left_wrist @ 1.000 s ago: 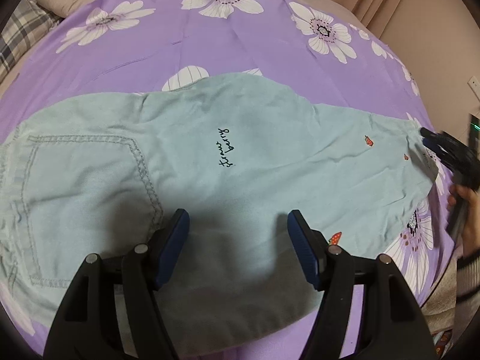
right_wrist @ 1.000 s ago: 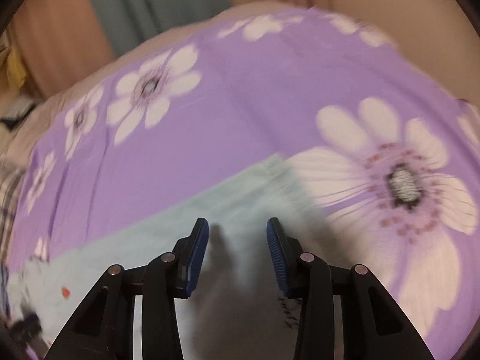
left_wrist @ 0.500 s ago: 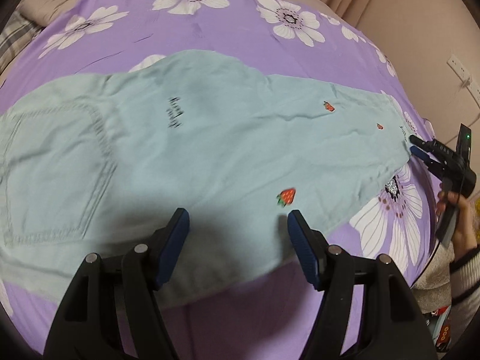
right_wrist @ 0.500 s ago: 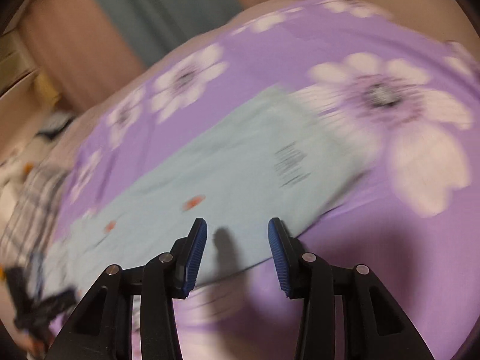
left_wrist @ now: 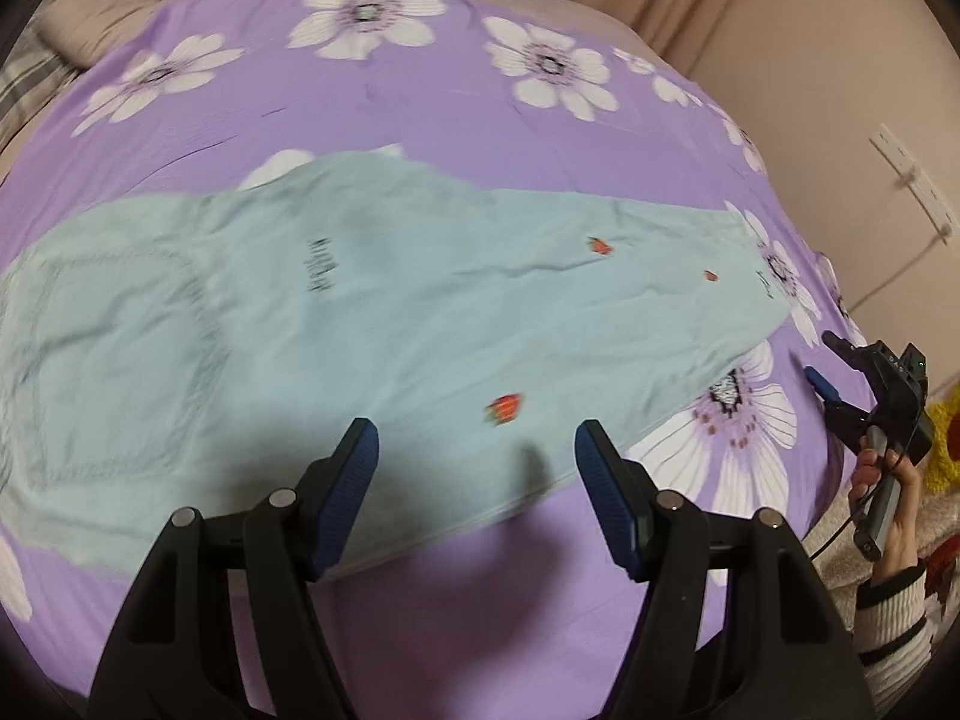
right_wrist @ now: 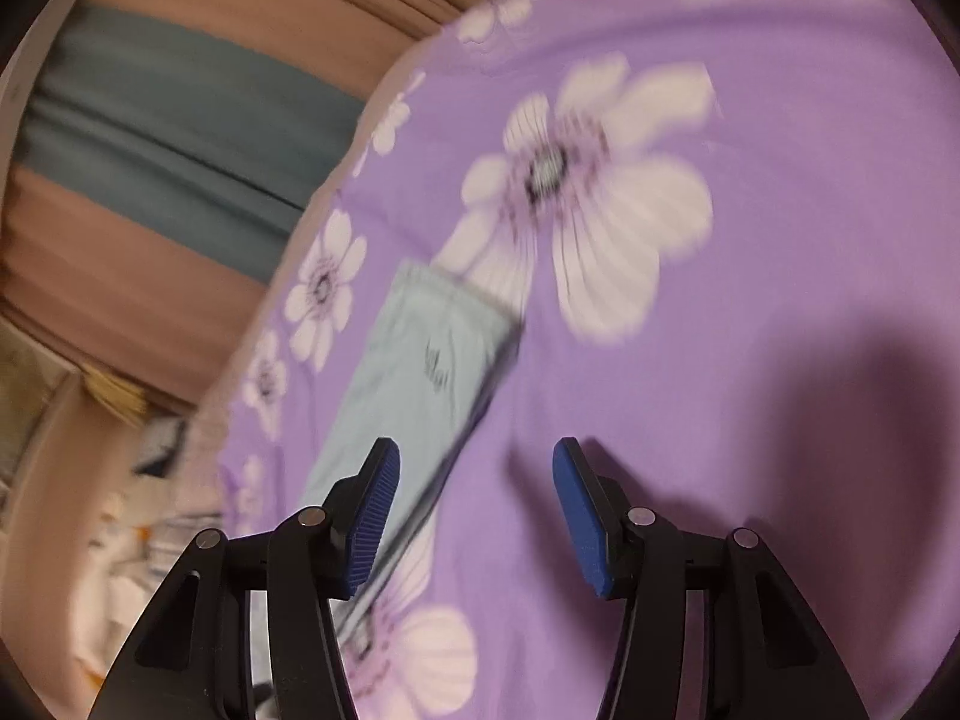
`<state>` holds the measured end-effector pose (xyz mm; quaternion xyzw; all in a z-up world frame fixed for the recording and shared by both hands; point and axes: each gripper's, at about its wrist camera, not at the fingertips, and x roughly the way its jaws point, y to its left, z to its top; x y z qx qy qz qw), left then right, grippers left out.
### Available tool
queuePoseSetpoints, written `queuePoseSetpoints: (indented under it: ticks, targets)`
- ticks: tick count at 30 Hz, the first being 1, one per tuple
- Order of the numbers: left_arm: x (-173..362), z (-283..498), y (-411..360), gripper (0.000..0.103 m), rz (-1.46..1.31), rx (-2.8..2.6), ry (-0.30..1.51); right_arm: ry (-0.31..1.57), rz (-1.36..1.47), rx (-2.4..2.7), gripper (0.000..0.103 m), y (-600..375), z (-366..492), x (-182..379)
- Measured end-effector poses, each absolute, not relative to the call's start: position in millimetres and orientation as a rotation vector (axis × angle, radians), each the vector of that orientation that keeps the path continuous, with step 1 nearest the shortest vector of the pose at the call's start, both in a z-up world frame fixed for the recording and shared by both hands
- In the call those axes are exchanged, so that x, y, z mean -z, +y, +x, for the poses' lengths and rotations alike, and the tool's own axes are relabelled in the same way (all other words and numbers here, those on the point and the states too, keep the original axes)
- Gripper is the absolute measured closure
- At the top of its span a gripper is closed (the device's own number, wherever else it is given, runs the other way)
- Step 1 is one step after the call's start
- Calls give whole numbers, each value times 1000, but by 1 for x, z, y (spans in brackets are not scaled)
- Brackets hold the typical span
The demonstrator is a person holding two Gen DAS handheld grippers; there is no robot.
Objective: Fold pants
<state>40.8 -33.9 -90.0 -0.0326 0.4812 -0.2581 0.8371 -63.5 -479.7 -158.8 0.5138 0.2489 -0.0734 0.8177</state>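
Observation:
Light blue pants with small red strawberry marks lie flat on the purple flowered bedspread, folded lengthwise, back pocket at the left, hem at the right. My left gripper is open and empty, above the pants' near edge. My right gripper shows at the far right in the left wrist view, held in a hand, off the hem end. In the right wrist view the right gripper is open and empty, and the pants' hem end lies ahead to the left.
Curtains and a wall bound the far side of the bed. A plaid pillow lies at the left edge. A wall socket with a cable is on the right. The person's striped sleeve is at the lower right.
Both grippers have pulled back from the pants toward the near side. The right gripper has swung away from the hem and tilted. The pants lie still.

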Motion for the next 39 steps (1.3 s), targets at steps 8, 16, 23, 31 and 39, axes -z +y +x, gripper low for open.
queuePoseSetpoints:
  ticks: [8, 16, 23, 31, 39]
  targets:
    - [93, 46, -77, 35, -84, 671, 1043, 365, 1028, 61, 49, -465, -101, 68]
    - [75, 55, -92, 34, -122, 707, 1016, 159, 737, 111, 23, -443, -174, -68]
    - [72, 59, -93, 30, -125, 690, 1009, 360, 889, 187, 22, -455, -134, 22]
    - [92, 85, -101, 30, -168, 620, 1044, 567, 972, 179, 22, -466, -55, 119]
    - [110, 88, -105, 30, -166, 599, 1083, 646, 975, 180, 22, -474, -11, 149]
